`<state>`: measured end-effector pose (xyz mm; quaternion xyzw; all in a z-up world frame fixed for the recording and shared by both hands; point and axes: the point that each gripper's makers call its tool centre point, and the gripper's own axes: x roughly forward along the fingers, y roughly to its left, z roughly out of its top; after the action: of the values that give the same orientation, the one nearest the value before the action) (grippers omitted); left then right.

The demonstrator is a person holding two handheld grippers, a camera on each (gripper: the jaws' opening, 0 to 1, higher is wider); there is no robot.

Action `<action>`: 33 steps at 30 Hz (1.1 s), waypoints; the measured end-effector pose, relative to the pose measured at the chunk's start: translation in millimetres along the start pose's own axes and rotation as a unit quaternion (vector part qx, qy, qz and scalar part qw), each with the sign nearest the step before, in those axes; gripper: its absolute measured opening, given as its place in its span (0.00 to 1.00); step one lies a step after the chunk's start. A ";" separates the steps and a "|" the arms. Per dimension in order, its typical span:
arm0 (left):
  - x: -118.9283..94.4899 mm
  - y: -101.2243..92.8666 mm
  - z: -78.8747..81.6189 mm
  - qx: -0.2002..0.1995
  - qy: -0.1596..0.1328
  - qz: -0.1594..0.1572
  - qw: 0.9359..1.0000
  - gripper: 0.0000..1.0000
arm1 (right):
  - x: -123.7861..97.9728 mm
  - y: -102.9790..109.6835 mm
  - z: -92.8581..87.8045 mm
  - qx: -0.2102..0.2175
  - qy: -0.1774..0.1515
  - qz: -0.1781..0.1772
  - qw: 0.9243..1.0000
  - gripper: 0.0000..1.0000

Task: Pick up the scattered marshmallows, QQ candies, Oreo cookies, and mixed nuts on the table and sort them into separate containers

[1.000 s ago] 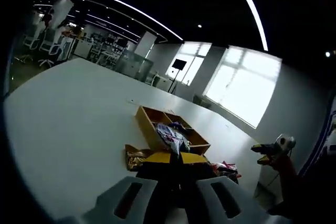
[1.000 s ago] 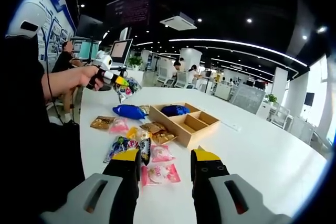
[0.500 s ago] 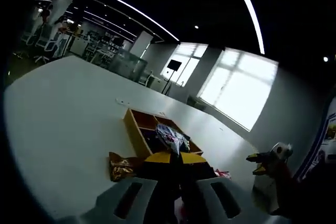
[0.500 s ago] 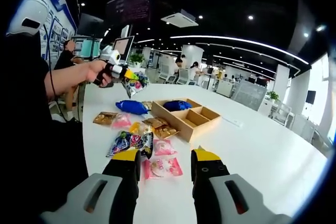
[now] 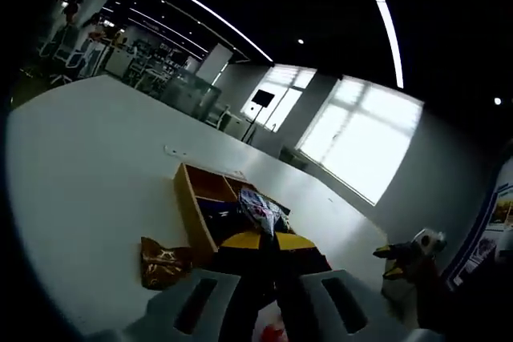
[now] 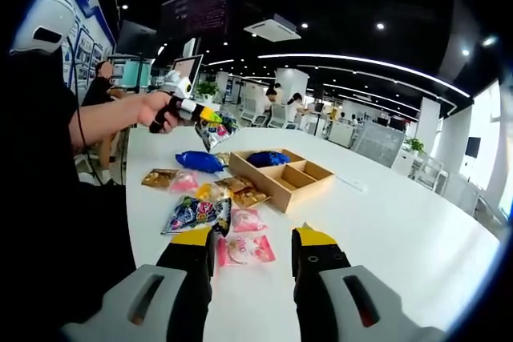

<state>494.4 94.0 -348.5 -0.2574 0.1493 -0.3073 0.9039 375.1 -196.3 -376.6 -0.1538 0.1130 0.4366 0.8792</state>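
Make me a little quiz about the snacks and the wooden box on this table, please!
1. True or false: the left gripper holds a colourful snack packet.
2. What lies in the far-left compartment of the wooden box in the right gripper view? A) a blue packet B) a pink packet C) nothing
3. Fill in: the right gripper's jaws stand ____, holding nothing.

Key: 1 true; 2 A, the blue packet; 3 open.

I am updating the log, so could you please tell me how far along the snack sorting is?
Early. One blue packet already lies in the wooden tray. The left gripper is shut on a colourful packet, held above the table near the tray. The right gripper is open, holding nothing. Pink packets, a brown packet and another blue packet remain scattered on the table.
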 end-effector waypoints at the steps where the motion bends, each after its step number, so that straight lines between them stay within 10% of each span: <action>1: 3.1 -2.0 -0.4 -0.001 0.000 -0.001 1.000 0.08 | -0.6 -0.3 0.0 0.000 0.000 0.000 1.000 0.35; 33: 71.8 -32.3 -8.7 -0.040 0.012 -0.021 0.999 0.08 | -19.3 -9.2 -15.1 0.009 0.004 -0.014 1.000 0.35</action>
<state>530.3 23.4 -345.7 -0.2931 0.1671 -0.3230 0.8842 370.1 -221.3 -382.6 -0.1494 0.1177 0.4225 0.8862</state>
